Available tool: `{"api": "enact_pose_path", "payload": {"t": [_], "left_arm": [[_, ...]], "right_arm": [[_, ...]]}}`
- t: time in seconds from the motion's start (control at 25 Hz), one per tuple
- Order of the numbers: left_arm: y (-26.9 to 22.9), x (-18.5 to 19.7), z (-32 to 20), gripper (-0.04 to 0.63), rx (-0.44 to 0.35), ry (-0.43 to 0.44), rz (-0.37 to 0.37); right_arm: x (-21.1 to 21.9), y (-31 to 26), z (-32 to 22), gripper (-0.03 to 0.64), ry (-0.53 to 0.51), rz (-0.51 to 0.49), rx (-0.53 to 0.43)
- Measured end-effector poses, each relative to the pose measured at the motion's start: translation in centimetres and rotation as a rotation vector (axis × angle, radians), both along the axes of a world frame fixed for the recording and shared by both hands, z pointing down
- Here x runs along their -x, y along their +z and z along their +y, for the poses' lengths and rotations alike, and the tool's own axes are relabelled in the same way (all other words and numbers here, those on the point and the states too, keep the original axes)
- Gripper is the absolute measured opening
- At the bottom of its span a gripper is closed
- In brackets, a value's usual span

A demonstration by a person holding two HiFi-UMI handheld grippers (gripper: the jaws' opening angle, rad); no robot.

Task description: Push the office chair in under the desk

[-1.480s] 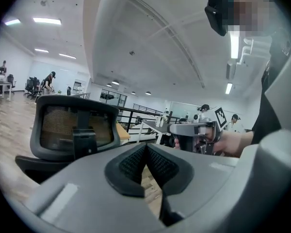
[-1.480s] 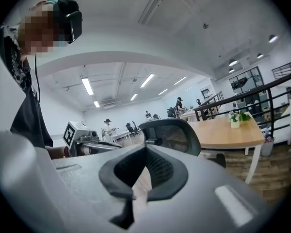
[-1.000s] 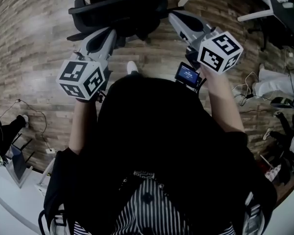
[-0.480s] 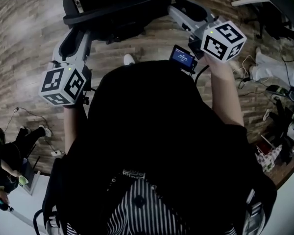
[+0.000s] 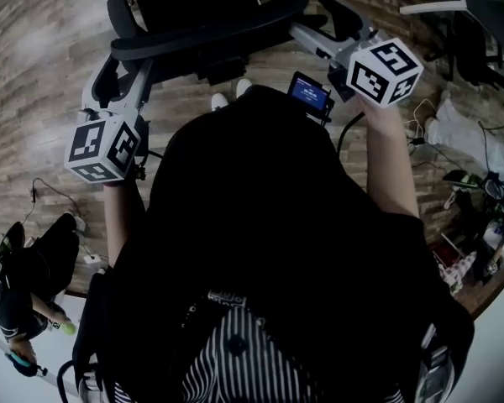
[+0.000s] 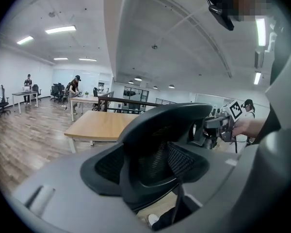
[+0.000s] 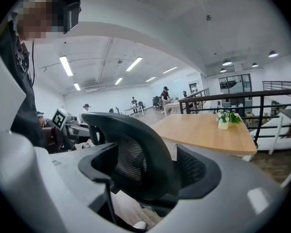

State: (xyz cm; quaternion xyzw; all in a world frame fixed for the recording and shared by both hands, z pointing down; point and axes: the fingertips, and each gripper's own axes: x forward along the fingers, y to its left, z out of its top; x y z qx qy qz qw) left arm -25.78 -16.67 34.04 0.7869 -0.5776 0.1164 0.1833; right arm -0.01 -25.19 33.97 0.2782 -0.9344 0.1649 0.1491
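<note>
Both hand-held grippers have closed in on the black mesh office chair (image 5: pixel 197 11). The jaws of the left gripper (image 5: pixel 118 78) and right gripper (image 5: pixel 315 22) are opening wide, taking its curved headrest between them without clamping it. The chair is still standing short of the light wooden desk (image 7: pixel 208 130), so I'd say the push is only beginning.

A wood-plank floor (image 5: pixel 34 74) spreads below, with a thin cable (image 5: pixel 39 190) trailing at left and loose cords (image 5: pixel 417 133) at right. Strip lights (image 7: pixel 65 65) line the ceiling, and a black railing (image 7: pixel 242 98) stands beyond.
</note>
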Motion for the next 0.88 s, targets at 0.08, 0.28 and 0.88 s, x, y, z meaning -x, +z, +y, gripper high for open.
{"api": "enact_pose_path", "payload": {"t": [0.08, 0.28, 0.88], "left_arm": [[-0.7, 0.9, -1.1, 0.31, 0.005, -0.018, 0.0], [-0.5, 0.4, -1.4, 0.334, 0.054, -0.107, -0.023], [2.4, -2.2, 2.0, 0.335, 0.088, -0.063, -0.104]], "right_arm": [[1.2, -0.3, -1.9, 0.371, -0.024, -0.004, 0.019], [0.4, -0.7, -3.8, 0.373, -0.087, -0.005, 0.017], [0.6, 1.2, 3.3, 0.373, -0.15, 0.021, 0.008]]}}
